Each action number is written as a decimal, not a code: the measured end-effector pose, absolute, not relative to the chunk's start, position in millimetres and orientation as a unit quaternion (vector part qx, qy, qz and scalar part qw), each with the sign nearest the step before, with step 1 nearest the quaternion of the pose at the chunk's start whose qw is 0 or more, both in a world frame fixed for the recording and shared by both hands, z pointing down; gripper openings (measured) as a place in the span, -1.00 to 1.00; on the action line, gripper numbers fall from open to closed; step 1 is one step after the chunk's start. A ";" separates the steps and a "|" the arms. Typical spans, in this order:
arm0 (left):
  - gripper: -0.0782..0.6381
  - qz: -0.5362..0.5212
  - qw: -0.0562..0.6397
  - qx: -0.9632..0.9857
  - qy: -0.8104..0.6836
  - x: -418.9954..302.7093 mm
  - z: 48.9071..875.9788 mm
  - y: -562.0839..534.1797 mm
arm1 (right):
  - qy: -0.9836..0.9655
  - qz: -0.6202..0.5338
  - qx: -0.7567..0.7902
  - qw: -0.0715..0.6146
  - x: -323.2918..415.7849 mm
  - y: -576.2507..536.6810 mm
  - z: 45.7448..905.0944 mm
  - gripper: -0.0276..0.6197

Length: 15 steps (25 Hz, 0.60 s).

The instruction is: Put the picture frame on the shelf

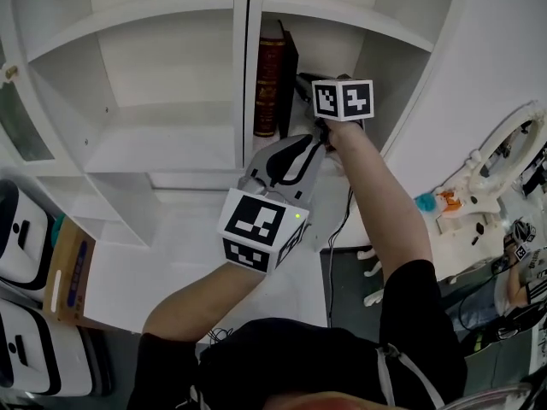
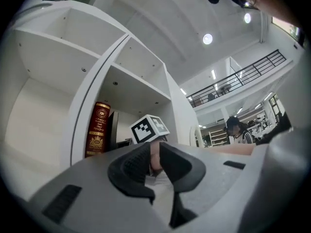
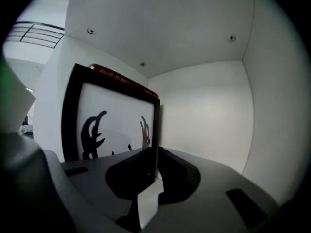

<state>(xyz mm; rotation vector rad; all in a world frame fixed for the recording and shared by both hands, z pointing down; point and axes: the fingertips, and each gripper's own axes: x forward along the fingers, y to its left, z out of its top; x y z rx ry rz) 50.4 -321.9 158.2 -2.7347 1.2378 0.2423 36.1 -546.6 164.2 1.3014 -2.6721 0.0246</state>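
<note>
The black picture frame point(image 1: 289, 65) stands upright in the right compartment of the white shelf point(image 1: 342, 17), right beside a red book point(image 1: 268, 84). My right gripper point(image 1: 306, 85) reaches into that compartment. In the right gripper view it point(image 3: 154, 160) is shut on the right edge of the frame point(image 3: 116, 120), whose white picture carries black figures; the red book point(image 3: 116, 74) peeks out behind its top. My left gripper point(image 1: 313, 143) hovers just below, outside the shelf. In its own view the jaws point(image 2: 154, 155) stand slightly apart with nothing between them, and the right hand shows beyond.
The shelf's left compartment point(image 1: 162, 84) holds nothing. A cardboard box point(image 1: 68, 272) and white cases point(image 1: 21, 237) sit at the lower left. A white ring-shaped device point(image 1: 504, 148) and a person point(image 1: 523, 263) are at the right. The compartment's back wall point(image 3: 204, 110) is close.
</note>
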 end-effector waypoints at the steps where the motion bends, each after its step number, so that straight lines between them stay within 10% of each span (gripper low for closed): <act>1: -0.61 0.084 0.056 -0.908 0.406 47.9 163.7 -314.8 | -0.892 -0.008 0.446 0.077 42.8 -540.2 157.6 -0.77; 15: -0.61 0.059 -0.026 -0.920 0.387 51.0 217.5 -299.6 | -0.912 -0.070 0.404 0.026 35.2 -480.6 119.6 -0.77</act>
